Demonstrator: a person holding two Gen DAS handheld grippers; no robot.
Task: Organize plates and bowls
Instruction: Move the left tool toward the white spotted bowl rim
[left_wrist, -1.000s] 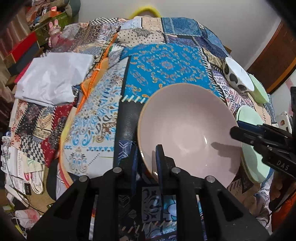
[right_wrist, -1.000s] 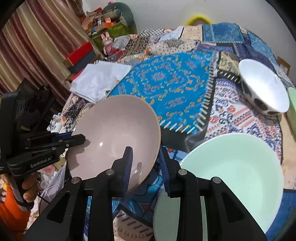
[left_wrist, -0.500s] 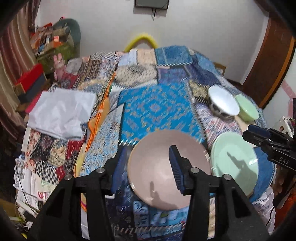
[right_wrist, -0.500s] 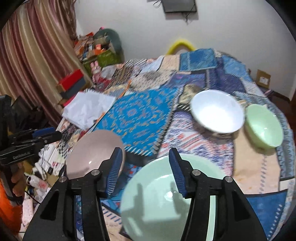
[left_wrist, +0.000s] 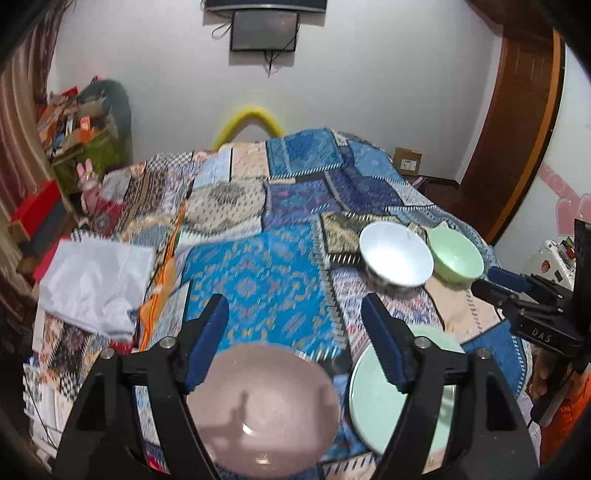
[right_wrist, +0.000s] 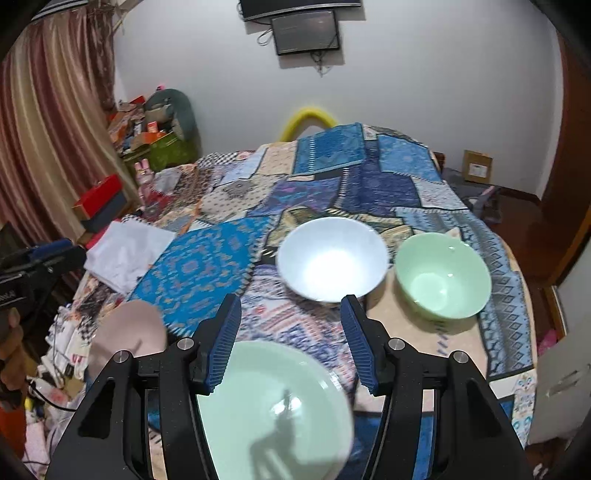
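A second earlier both grippers were clamped on the pink bowl (left_wrist: 262, 410)'s rim; by this point both had let go and backed up off it. The left gripper (left_wrist: 295, 339) had just been opening, jaws wide with nothing between them, pink bowl sitting on the patchwork cloth (left_wrist: 266, 280) below. The right gripper (right_wrist: 290, 341) opened partway too, empty, above the green plate (right_wrist: 273, 410). White bowl (right_wrist: 332, 264) and green bowl (right_wrist: 441, 277) sat farther back, side by side.
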